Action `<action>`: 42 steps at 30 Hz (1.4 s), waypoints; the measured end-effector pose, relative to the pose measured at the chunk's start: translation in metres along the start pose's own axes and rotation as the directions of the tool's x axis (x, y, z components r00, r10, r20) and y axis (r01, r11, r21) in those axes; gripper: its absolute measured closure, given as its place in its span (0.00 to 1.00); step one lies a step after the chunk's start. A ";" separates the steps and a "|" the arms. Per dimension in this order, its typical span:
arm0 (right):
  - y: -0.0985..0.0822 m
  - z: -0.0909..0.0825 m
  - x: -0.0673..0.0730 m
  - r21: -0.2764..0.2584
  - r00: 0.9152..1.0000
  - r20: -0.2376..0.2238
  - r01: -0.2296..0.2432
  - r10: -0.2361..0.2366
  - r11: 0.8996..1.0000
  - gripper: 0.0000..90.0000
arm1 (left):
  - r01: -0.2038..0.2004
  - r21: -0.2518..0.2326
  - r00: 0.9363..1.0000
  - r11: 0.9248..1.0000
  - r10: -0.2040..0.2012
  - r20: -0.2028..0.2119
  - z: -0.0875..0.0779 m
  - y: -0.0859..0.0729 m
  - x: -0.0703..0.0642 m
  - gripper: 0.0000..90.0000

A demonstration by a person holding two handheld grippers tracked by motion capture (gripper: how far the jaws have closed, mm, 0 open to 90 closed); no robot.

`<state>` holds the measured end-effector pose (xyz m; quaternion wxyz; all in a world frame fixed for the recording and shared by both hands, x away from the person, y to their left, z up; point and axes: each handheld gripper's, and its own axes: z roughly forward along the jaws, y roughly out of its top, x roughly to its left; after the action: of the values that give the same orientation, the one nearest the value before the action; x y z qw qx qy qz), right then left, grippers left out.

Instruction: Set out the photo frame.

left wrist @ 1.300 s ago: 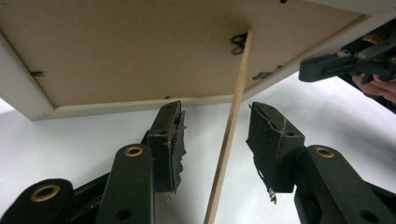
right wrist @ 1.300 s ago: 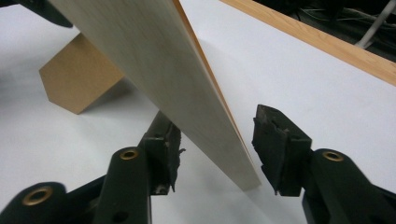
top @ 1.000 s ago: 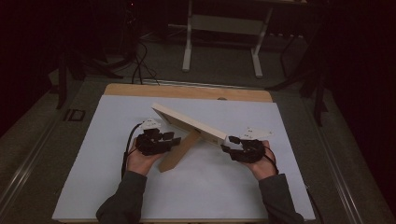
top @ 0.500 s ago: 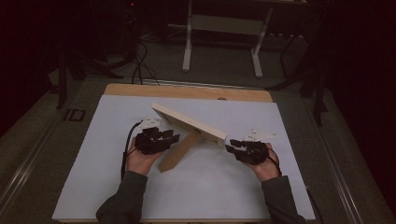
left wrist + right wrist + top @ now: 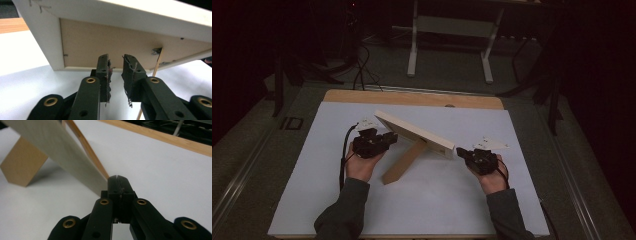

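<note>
A white picture frame (image 5: 412,132) stands tilted on the white table sheet (image 5: 432,200), propped by its wooden back stand (image 5: 404,161). My left gripper (image 5: 388,138) is behind the frame's left end. In the left gripper view it (image 5: 116,62) faces the brown backing (image 5: 107,40); its jaws have just been closing and still show a narrow gap with nothing between them. My right gripper (image 5: 460,152) is at the frame's right end. Its jaws (image 5: 117,178) have just closed and meet with nothing in them, beside the frame's lower corner (image 5: 95,182). The stand (image 5: 22,165) rests on the sheet.
The table's wooden far edge (image 5: 412,97) runs behind the frame. A white metal stand (image 5: 452,45) is on the dark floor beyond. Cables (image 5: 359,65) lie at the back left. A rail (image 5: 242,170) runs along the table's left side.
</note>
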<state>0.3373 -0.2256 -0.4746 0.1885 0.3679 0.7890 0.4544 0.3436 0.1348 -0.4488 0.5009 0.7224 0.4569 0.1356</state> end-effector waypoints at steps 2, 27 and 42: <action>0.001 0.000 0.000 -0.013 1.000 0.009 -0.024 0.024 1.000 1.00 | 0.005 -0.001 1.000 1.000 -0.005 -0.005 0.002 0.002 0.000 0.88; 0.012 0.006 0.004 -0.056 0.997 -0.011 -0.075 0.074 0.996 1.00 | -0.033 0.022 0.998 0.999 0.034 -0.046 0.020 0.014 -0.016 1.00; 0.012 0.007 0.005 -0.045 0.998 -0.017 -0.065 0.064 0.997 1.00 | -0.045 0.030 0.999 0.999 0.045 -0.028 0.027 0.015 -0.025 1.00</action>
<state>0.3436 -0.2142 -0.4676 0.1760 0.3853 0.7675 0.4811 0.3555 0.0971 -0.4415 0.4805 0.7377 0.4497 0.1507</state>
